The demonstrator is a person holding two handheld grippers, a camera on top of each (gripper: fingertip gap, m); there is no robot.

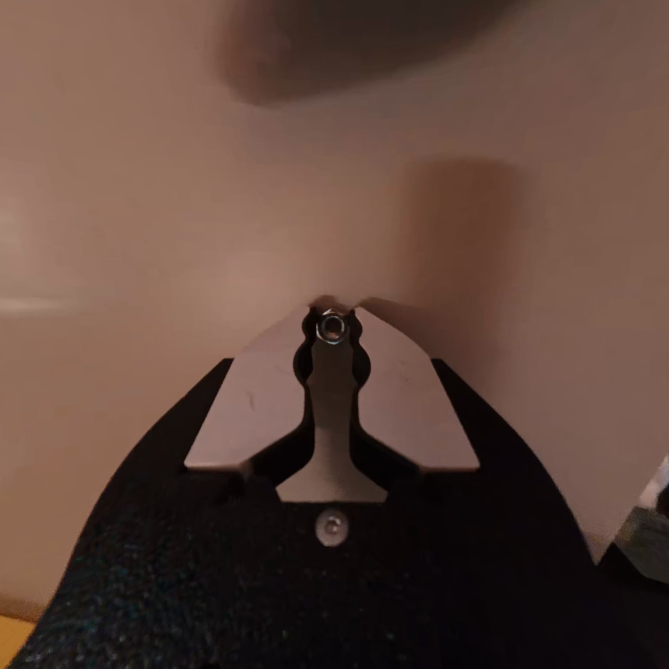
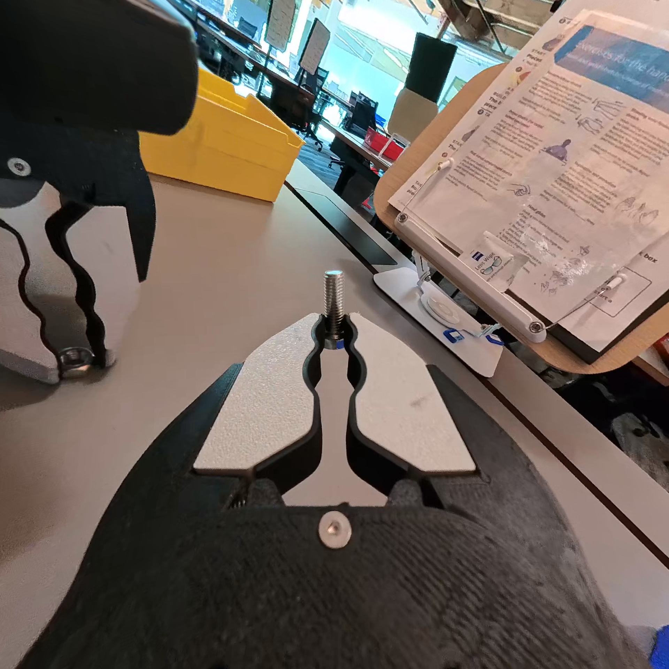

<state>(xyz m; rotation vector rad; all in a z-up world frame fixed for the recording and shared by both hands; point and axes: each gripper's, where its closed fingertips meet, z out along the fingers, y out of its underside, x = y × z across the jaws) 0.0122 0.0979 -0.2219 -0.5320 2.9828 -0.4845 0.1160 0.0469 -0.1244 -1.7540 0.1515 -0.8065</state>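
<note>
In the left wrist view my left gripper point(image 1: 331, 318) is shut on a small silver hex nut point(image 1: 331, 328) held between its fingertips, close over the blurred pale table. The right wrist view shows the same gripper point(image 2: 78, 362) at the far left with the nut point(image 2: 75, 357) at its tips, low over the table. My right gripper point(image 2: 333, 327) is shut on a silver bolt point(image 2: 333, 293). It grips the bolt near its head, and the threaded shank points forward past the fingertips. A blue mark shows at the bolt's head.
A yellow bin point(image 2: 224, 144) stands at the back left of the grey table point(image 2: 224, 260). A wooden document stand point(image 2: 427, 152) with printed sheets and a white base point(image 2: 434, 307) stands at the right. The table's edge runs diagonally at the right. The left wrist view is blurred. The gap from one gripper's tips to the other's is roughly 15 cm.
</note>
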